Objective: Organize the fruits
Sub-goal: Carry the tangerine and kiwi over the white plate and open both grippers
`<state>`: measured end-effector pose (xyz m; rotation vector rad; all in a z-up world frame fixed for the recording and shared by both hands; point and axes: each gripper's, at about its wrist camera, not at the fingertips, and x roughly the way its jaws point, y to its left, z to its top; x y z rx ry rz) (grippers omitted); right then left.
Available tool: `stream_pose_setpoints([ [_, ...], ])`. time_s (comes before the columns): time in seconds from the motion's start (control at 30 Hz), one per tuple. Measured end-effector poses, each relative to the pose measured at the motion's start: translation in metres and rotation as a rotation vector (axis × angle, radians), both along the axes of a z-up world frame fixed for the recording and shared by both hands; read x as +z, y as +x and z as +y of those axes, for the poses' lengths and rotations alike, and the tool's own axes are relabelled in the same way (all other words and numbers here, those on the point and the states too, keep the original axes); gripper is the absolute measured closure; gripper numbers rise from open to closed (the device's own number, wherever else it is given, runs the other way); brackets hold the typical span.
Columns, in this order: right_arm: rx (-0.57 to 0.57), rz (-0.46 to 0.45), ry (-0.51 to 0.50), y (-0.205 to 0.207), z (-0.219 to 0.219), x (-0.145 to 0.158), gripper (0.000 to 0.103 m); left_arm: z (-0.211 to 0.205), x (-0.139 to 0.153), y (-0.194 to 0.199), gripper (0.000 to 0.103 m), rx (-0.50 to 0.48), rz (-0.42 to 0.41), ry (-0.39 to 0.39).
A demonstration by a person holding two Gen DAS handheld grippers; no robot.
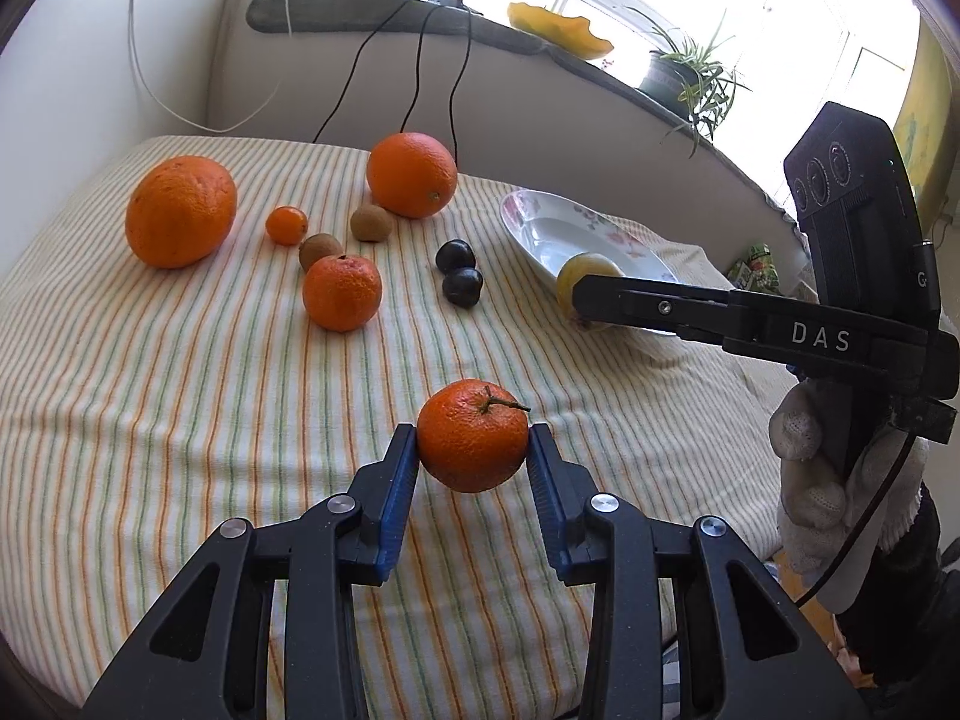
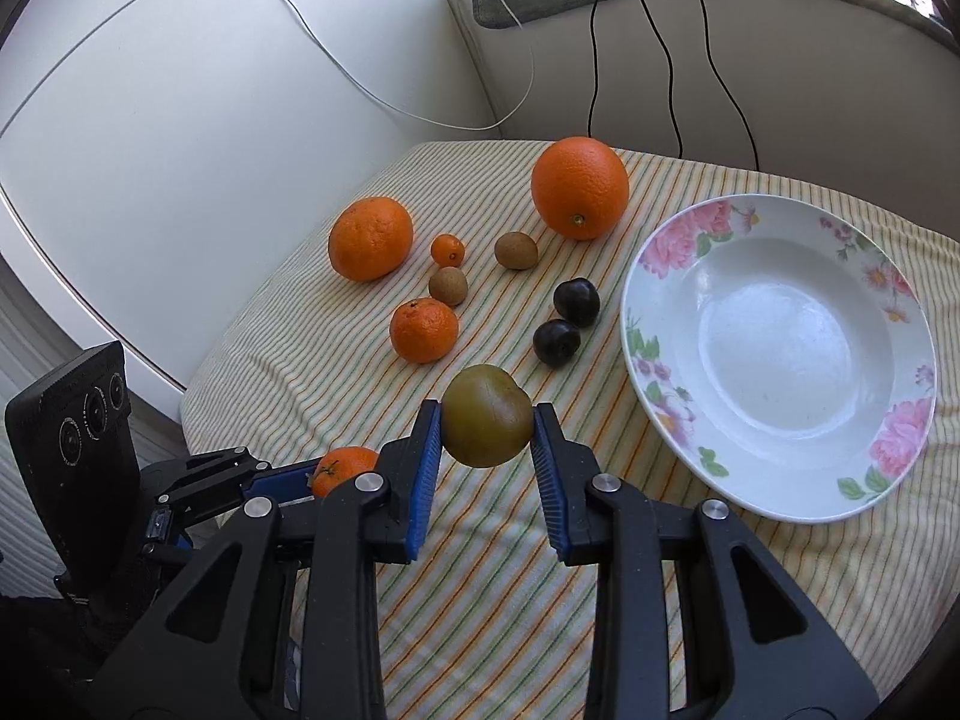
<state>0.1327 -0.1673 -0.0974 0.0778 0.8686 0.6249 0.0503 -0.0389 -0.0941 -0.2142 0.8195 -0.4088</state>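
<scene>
My left gripper [image 1: 473, 441] is shut on a stemmed mandarin [image 1: 473, 435], held above the striped cloth. My right gripper [image 2: 486, 417] is shut on a greenish-yellow fruit [image 2: 486, 416], held left of the empty flowered plate [image 2: 660, 252]; in the left wrist view the fruit [image 1: 585, 276] sits at the plate's [image 1: 540, 222] near rim. On the cloth lie two large oranges [image 2: 580, 187] [image 2: 371, 238], a mandarin [image 2: 423, 330], a tiny orange fruit [image 2: 447, 250], two brown kiwis [image 2: 516, 250] [image 2: 448, 285] and two dark plums [image 2: 576, 302] [image 2: 557, 342].
A windowsill [image 1: 420, 18] behind the table carries power adapters, dangling black cables [image 1: 414, 84], a yellow dish [image 1: 561, 30] and a potted plant [image 1: 690, 75]. A white wall panel [image 2: 180, 120] stands left of the table. The left gripper [image 2: 312, 477] shows low left in the right wrist view.
</scene>
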Motion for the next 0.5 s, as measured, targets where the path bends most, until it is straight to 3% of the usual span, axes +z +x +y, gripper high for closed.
stream_pose_setpoints([
  [0.5, -0.164, -0.075, -0.023, 0.004, -0.074, 0.010, 0.072, -0.051, 0.028, 0.039, 0.068, -0.098, -0.084, 0.028],
])
